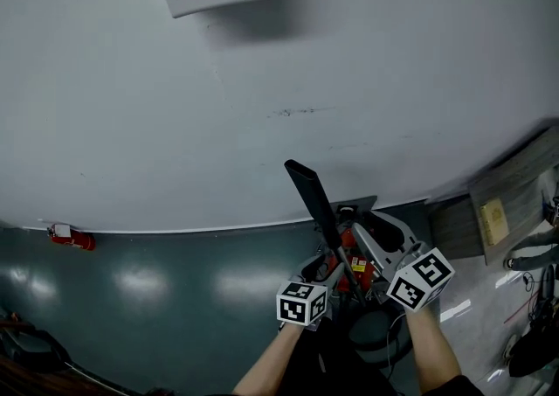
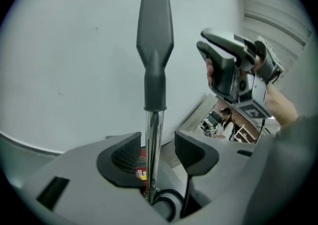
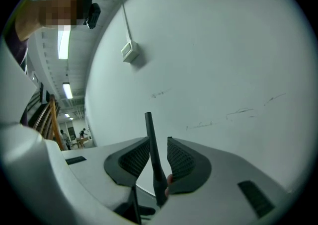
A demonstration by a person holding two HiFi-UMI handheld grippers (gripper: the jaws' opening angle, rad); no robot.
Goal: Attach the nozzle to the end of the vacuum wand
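Seemingly the nozzle [image 2: 156, 25] is already seated on the wand [image 2: 154, 119], which stands unpressed between the wide-parted jaws of the left gripper [image 2: 158, 142]; the right gripper [image 3: 158, 144] is seen alongside, jaws narrowly apart and empty. Both are judged stiff and light, the chrome slippery, so a hold on the matt nozzle collar is preferred.

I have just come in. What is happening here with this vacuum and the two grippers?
A person holds a gripper in each hand, facing a pale wall. The black nozzle sits on the end of the metal vacuum wand, which points toward the wall. The left gripper is open: the wand stands between its jaws, but the pads do not press on it. The right gripper is also open, off to the side of the nozzle, and holds nothing. The nozzle looks attached.
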